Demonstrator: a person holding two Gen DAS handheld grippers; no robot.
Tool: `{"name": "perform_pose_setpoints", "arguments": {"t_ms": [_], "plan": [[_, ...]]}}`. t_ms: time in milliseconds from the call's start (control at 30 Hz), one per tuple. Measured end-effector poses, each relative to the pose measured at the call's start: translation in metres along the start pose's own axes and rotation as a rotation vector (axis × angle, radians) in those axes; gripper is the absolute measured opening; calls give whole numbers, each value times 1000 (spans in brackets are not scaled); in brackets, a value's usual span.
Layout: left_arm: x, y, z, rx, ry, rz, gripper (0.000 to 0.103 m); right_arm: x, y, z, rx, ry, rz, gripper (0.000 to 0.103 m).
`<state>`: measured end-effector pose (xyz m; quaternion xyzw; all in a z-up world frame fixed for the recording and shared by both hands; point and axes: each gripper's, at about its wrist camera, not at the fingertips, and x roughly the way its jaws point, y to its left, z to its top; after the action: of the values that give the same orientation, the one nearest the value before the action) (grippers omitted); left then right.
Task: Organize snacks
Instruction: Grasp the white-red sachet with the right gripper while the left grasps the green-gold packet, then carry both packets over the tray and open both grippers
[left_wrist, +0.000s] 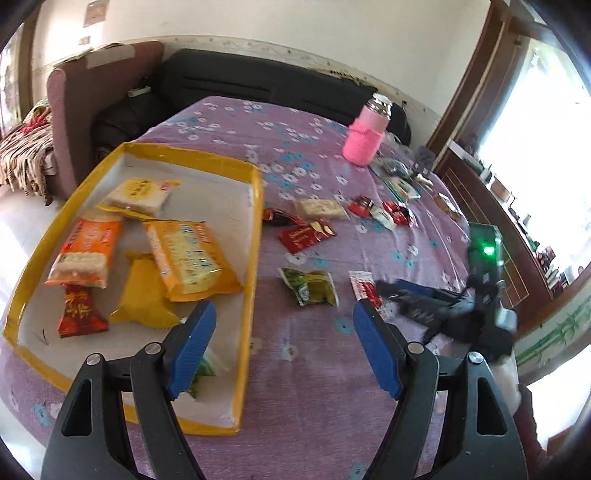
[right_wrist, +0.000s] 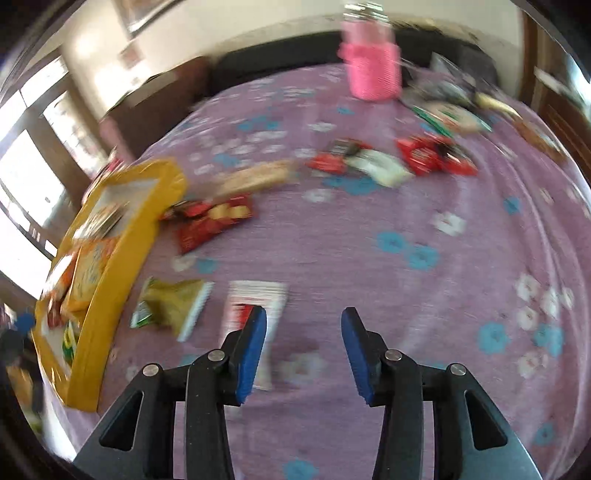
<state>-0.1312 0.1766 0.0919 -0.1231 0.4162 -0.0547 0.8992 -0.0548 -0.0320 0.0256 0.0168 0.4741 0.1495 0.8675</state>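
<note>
Your right gripper (right_wrist: 303, 325) hangs over the red and white packet (right_wrist: 255, 306) on the table (right_wrist: 369, 236), jaws apart, holding nothing. Your left gripper (left_wrist: 284, 325) is empty too. The packet looks light, thin and crinkly; pinch its edge.

One yellow-rimmed tray (left_wrist: 255, 221) is present. It contains six visible snack packets: one pale wafer pack (left_wrist: 142, 192), one orange rice-cracker pack (left_wrist: 86, 251), one large orange-yellow pack (left_wrist: 188, 258), one plain yellow pack (left_wrist: 142, 295), one red packet (left_wrist: 79, 312) and one partly hidden green-and-white packet (left_wrist: 207, 365). One green-yellow packet (left_wrist: 310, 286) and one red-and-white packet (left_wrist: 364, 290) lie on the cloth. One pink-sleeved bottle (left_wrist: 365, 136) is present. The farther small packets cannot be counted reliably.
</note>
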Motion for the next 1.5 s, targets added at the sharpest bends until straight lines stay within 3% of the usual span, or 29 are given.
{"name": "perform_pose_setpoints", "arguments": {"t_ms": [100,167,233,300,400,500,700,767,867,933,1000,1100,1200,1300,1367,1500], "plan": [[7,-10,7,32,39,7,77,18,35,-2,-98,23,-14,46],[14,-18,10,59,54,21,77,23,51,-8,-177,2,-98,35],[28,-30,14,110,81,38,77,20,55,-11,-201,0,-109,27],[46,-40,19,147,119,50,77,15,44,-12,-181,2,-125,22],[77,-50,30,188,182,72,77,9,13,-11,-123,-19,-169,22],[111,-51,41,189,258,73,77,0,-22,-14,-43,-43,-160,23],[150,-55,28,215,376,126,76,-1,-36,-14,-12,-71,-130,24],[147,-61,20,197,427,35,78,-3,-36,-15,-12,-74,-130,24],[128,-76,11,247,403,-36,78,-2,-38,-15,5,-73,-112,24],[113,-83,8,280,355,-43,78,-1,-39,-13,12,-74,-105,24],[105,-89,7,344,278,18,78,-2,-38,-14,10,-77,-107,24],[108,-100,4,478,188,167,78,-2,-39,-14,5,-80,-112,25],[124,-109,-2,577,184,211,78,-2,-39,-14,7,-85,-110,26],[139,-112,-5,605,232,197,71,-2,-40,-14,9,-88,-108,26],[137,-113,-7,595,217,213,65,-1,-39,-15,9,-90,-110,26],[117,-110,-7,528,163,195,62,-2,-39,-15,15,-96,-116,25]]}}
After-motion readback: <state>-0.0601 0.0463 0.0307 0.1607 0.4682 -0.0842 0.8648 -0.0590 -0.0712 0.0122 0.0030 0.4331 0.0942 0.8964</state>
